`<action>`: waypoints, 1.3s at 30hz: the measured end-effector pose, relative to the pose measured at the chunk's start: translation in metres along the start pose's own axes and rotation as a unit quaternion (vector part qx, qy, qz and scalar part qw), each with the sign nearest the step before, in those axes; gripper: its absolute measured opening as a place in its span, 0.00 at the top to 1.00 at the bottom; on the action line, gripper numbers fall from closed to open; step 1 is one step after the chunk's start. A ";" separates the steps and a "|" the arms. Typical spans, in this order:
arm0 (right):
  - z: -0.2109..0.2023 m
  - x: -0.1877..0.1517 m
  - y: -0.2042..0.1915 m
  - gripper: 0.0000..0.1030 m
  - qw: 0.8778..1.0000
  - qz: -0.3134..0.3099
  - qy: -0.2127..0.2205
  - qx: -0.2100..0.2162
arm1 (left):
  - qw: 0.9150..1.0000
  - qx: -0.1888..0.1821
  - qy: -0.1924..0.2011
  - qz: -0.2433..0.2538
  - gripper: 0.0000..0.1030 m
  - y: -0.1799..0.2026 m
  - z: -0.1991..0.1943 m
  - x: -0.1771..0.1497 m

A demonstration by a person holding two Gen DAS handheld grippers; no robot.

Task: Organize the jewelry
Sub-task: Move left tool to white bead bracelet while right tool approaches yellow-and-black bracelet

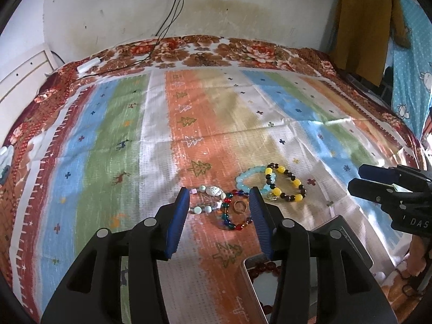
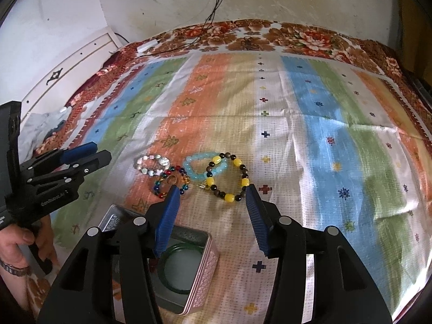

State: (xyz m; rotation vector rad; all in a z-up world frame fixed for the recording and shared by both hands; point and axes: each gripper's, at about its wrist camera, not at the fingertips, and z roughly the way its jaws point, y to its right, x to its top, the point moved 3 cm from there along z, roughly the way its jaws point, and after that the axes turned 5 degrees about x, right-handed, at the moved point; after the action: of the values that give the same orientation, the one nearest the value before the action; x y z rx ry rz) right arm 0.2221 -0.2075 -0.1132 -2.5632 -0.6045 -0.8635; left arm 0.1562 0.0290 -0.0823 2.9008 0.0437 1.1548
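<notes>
Several bracelets lie in a cluster on a striped cloth (image 1: 151, 135). My left gripper (image 1: 219, 196) is open just above it. Between its blue pads lie a pearly shell bracelet (image 1: 213, 190), a multicoloured glass-bead bracelet (image 1: 240, 226) and a gold ring (image 1: 235, 205); the pads touch none of them. To their right lie a pale blue bracelet (image 1: 245, 175) and a yellow-and-dark bead bracelet (image 1: 297, 182). My right gripper (image 2: 213, 189) is open with the yellow-and-dark bracelet (image 2: 229, 197) just beyond its tips. An open pink tin (image 2: 208, 256) below holds a green bangle (image 2: 164, 275).
The tin (image 1: 247, 272) also shows reddish beads (image 1: 266, 268). A person's hand (image 2: 16, 243) holds the left gripper (image 2: 101, 151). The right gripper (image 1: 356, 178) enters at the right edge. Cables and a white adapter (image 1: 89, 64) lie at the far bed edge. A yellow garment (image 1: 364, 27) hangs at the back right.
</notes>
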 end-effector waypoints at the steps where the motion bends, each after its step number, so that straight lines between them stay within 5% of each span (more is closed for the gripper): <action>1: 0.002 0.001 0.001 0.51 1.000 -0.001 0.000 -0.004 | 1.000 0.001 0.000 -0.001 0.55 -0.001 0.001 0.001; 39: 0.071 0.025 0.031 0.51 0.997 0.011 -0.071 -0.028 | 0.997 0.014 -0.075 -0.026 0.50 -0.026 0.062 0.010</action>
State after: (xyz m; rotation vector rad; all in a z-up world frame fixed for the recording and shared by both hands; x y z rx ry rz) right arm 0.2897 -0.1932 -0.1568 -2.6934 -0.5992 -0.7044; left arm 0.2061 0.0548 -0.1211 2.9820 0.1321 0.9352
